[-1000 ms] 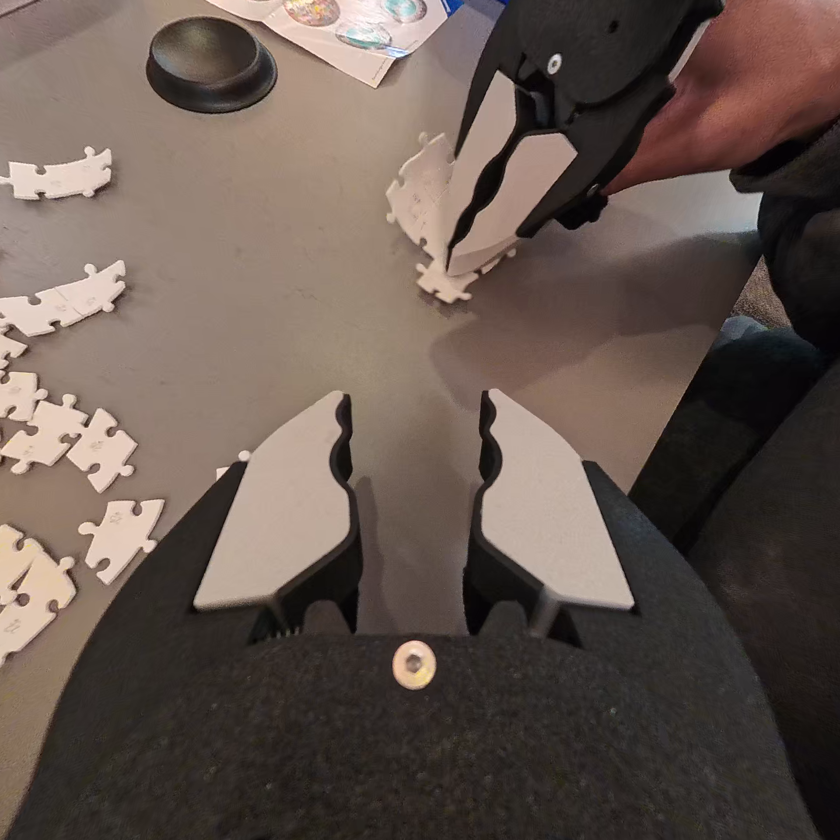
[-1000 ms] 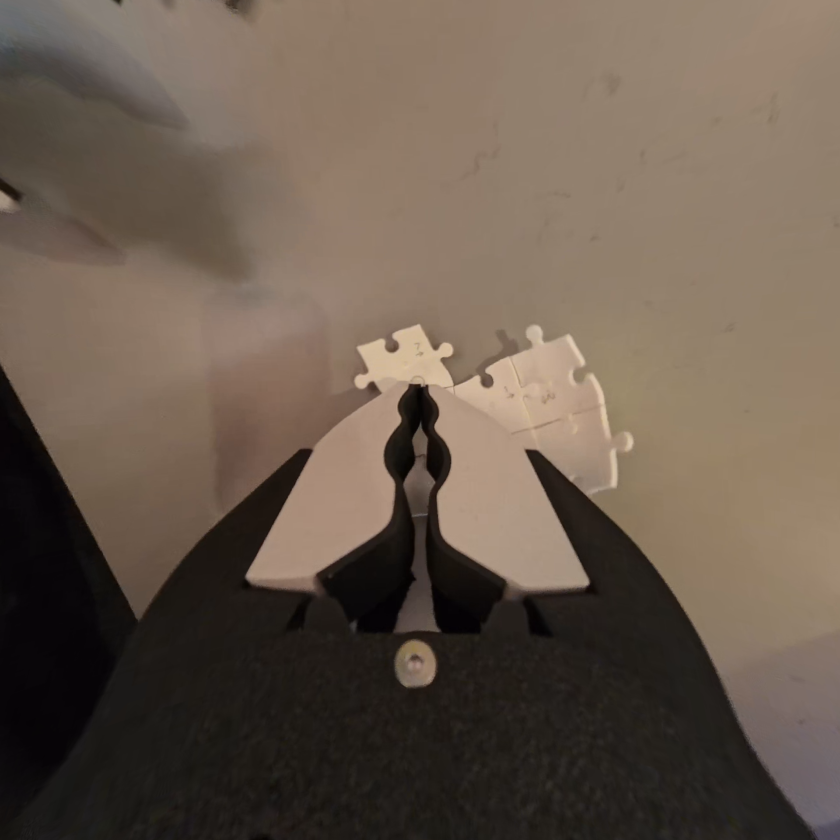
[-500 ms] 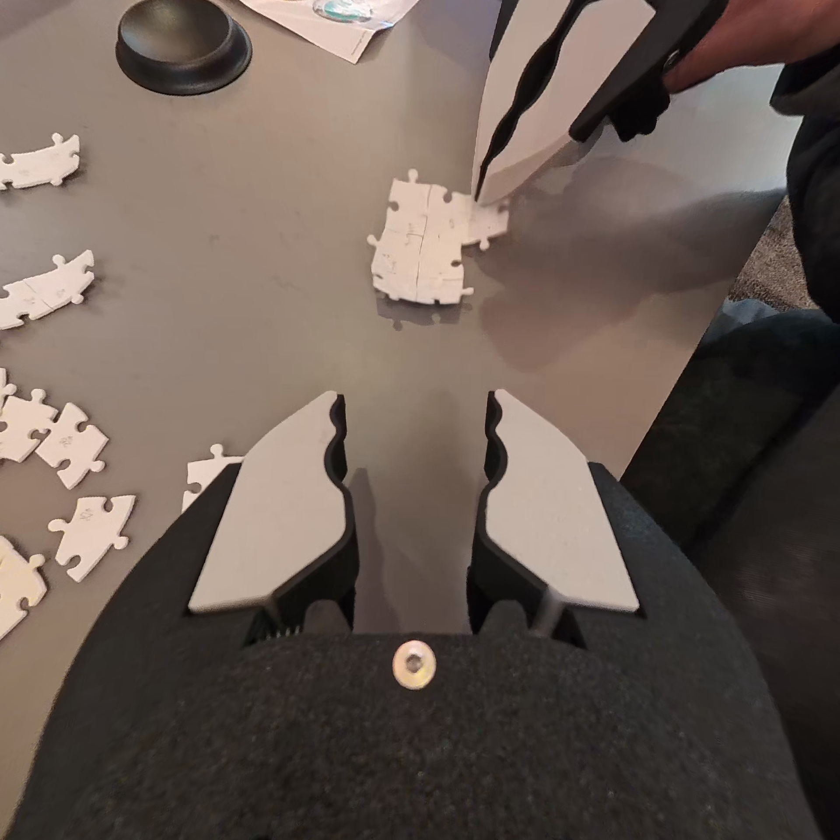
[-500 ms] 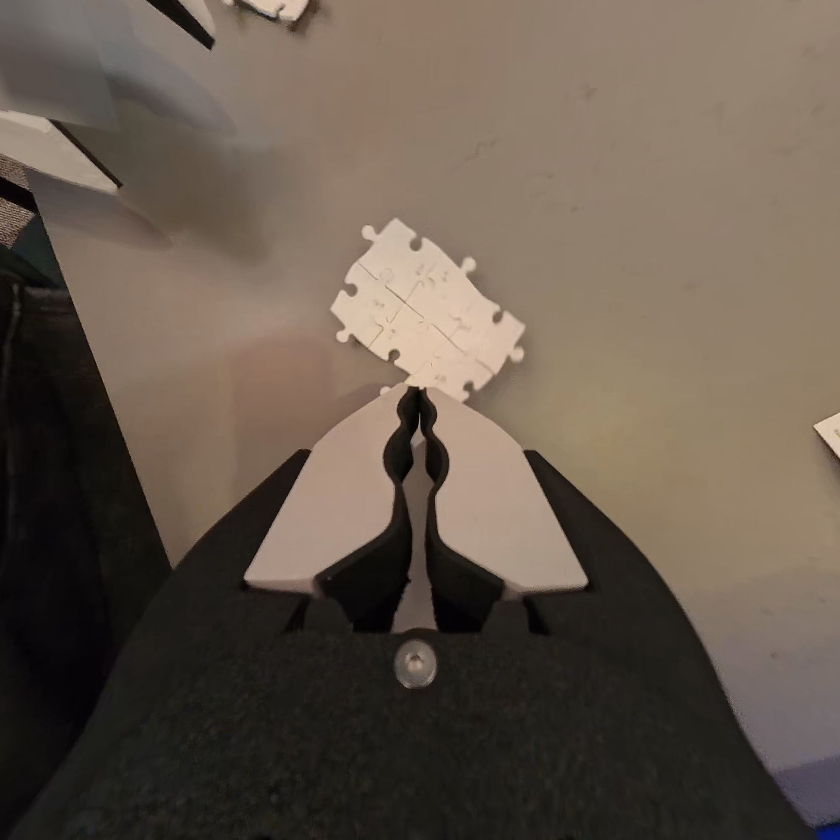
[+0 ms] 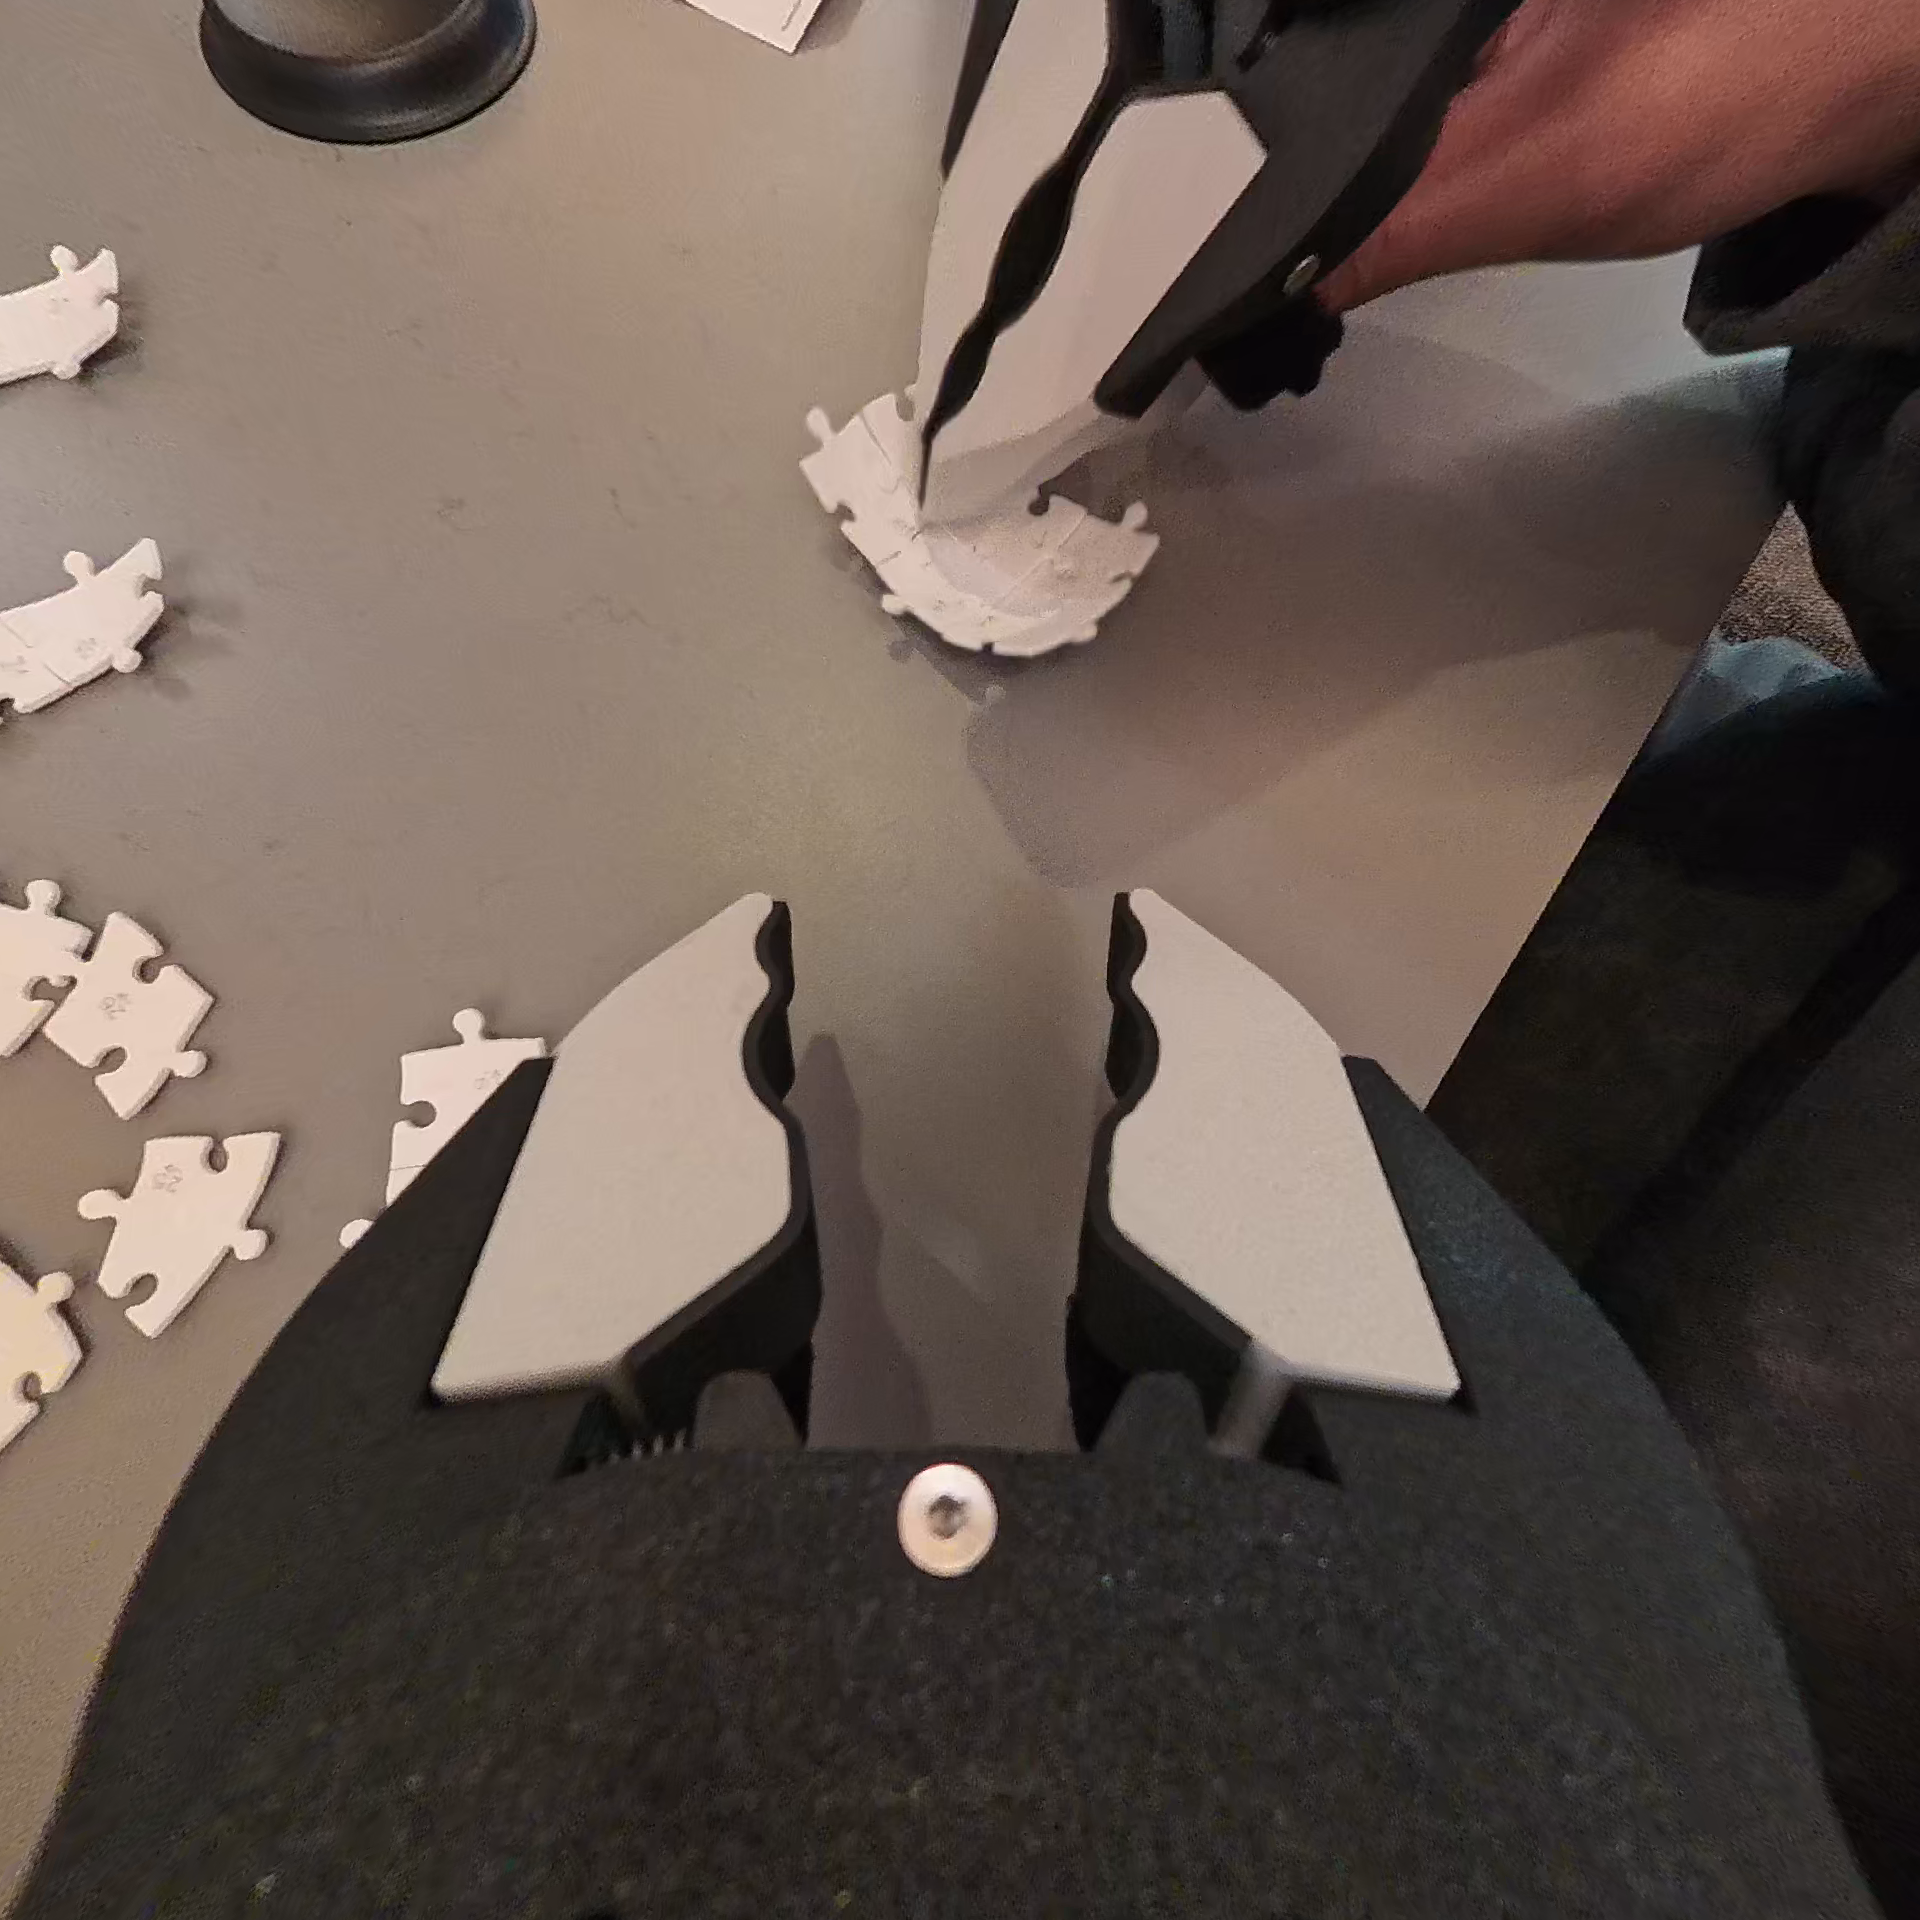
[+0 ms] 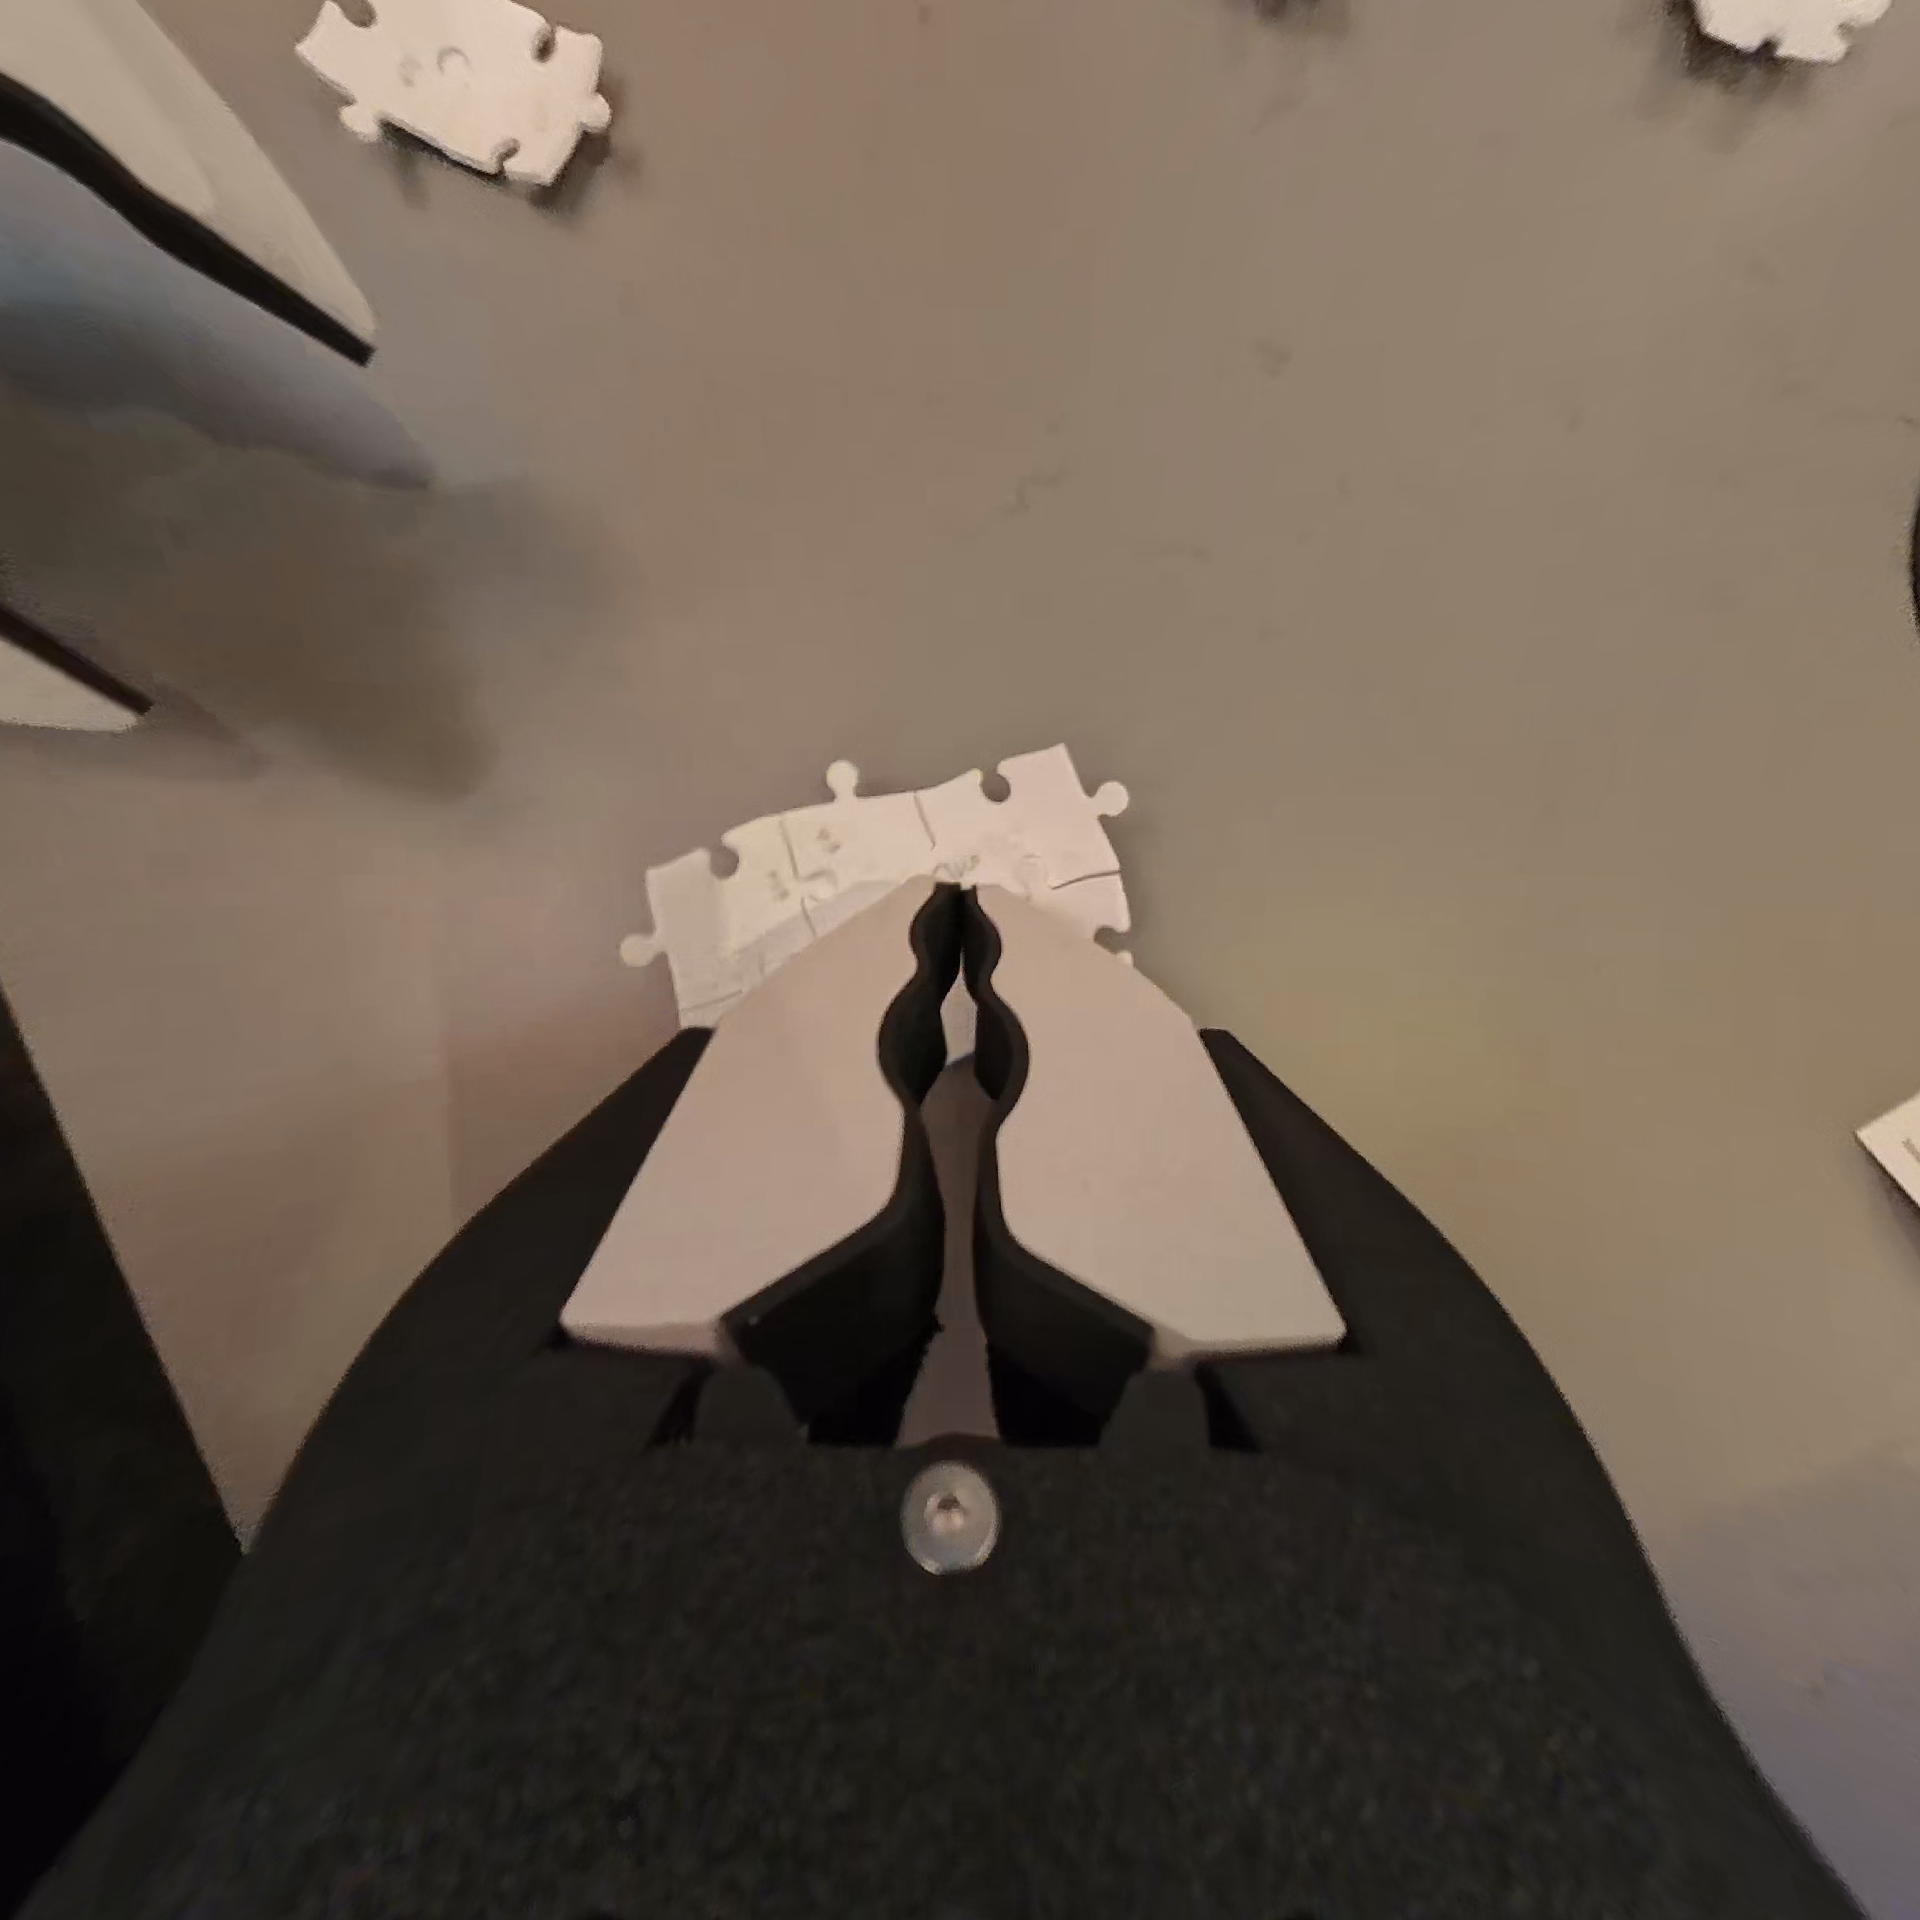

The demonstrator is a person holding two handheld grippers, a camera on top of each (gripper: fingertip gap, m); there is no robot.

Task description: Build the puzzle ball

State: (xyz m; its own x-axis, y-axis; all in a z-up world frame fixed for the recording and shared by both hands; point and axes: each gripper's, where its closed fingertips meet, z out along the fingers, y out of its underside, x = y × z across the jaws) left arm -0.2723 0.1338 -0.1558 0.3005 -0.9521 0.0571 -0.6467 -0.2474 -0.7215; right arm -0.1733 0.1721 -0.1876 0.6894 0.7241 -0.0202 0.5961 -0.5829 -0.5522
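A grey counter is filling both views, its edge running down at 3 o'clock in the left wrist view, where dark fabric is showing beyond it.

At 11 o'clock on the counter a black round base is sitting, cut by the top edge. A corner of white paper is lying at 12 o'clock.

The joined puzzle section, a curved patch of white pieces locked together, is resting on the counter at 1 o'clock in the left wrist view, one side curling up off the surface. Loose puzzle pieces are lying scattered along 9 and 8 o'clock, well apart from the section; two curved strips are lying at 10 o'clock. Nothing is standing between the left gripper and the section.

The right gripper is pointing steeply down, its tips pressing on the joined puzzle section; its jaws are closed together, with only a thin slit between them, and I cannot tell whether any piece is pinched there. A hand is gripping it from 2 o'clock.

The left gripper is hovering low over bare counter, level, with its jaws spread wide and holding nothing.
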